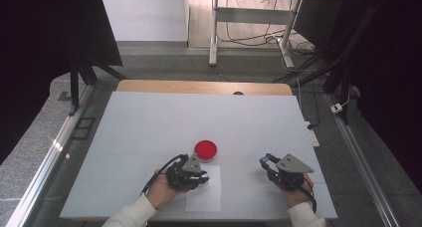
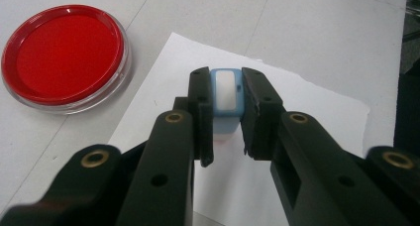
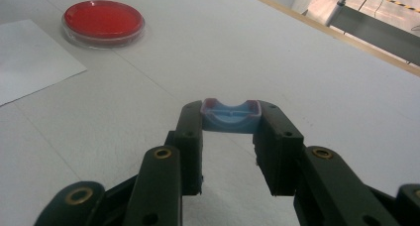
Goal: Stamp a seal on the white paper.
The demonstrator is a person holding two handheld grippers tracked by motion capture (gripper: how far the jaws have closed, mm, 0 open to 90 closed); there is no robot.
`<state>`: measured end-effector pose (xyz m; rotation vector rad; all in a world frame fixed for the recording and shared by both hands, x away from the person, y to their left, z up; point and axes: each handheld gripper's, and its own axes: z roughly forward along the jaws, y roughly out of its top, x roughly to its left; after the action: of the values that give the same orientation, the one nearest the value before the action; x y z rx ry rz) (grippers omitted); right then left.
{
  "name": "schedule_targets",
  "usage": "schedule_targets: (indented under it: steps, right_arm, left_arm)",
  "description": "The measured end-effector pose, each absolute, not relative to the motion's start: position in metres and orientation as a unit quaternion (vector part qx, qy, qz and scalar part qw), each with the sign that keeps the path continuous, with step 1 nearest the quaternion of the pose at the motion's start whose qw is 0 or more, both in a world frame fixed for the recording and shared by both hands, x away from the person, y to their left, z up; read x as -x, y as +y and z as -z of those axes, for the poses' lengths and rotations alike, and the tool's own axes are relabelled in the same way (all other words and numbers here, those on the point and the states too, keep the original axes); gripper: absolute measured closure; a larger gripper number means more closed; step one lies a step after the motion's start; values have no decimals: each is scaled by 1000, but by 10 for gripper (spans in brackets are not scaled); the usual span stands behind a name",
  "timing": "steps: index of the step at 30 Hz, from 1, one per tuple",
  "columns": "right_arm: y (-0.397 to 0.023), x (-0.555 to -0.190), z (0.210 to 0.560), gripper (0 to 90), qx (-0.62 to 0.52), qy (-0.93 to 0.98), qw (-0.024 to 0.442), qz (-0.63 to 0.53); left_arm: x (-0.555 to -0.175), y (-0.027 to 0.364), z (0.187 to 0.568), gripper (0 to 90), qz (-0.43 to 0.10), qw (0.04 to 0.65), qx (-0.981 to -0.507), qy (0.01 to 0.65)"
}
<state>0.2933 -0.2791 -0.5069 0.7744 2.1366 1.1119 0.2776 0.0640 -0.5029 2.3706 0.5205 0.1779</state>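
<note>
Flanking red ink pad (image 1: 205, 149), white paper (image 1: 205, 197).

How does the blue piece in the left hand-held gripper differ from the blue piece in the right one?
The narrow light-blue stamp body with a white panel hangs over the white paper sheet; the wider, hollow blue stamp cap with a reddish rim is over bare white table. Both are clamped between black jaws.

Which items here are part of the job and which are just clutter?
In use:
- blue stamp, clamped in the left tool over the paper
- blue stamp cap, held by the right tool
- red ink pad
- white paper

Lying about:
- desk frame and cables on the floor beyond the table
</note>
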Motion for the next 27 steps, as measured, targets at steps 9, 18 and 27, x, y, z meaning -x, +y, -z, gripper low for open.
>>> schedule_targets:
  steps: [9, 18, 27]
  right_arm:
    - [-279, -293, 507, 652, -291, 806, 302, -419]
    - [-279, -293, 507, 653, -292, 805, 302, -420]
    - [-279, -293, 506, 652, -292, 805, 302, -418]
  left_arm:
    - [-278, 64, 503, 762, -69, 344, -915, 200]
    - [-277, 64, 503, 762, -69, 346, -914, 201]
    - [-276, 63, 503, 762, -72, 345, -914, 201]
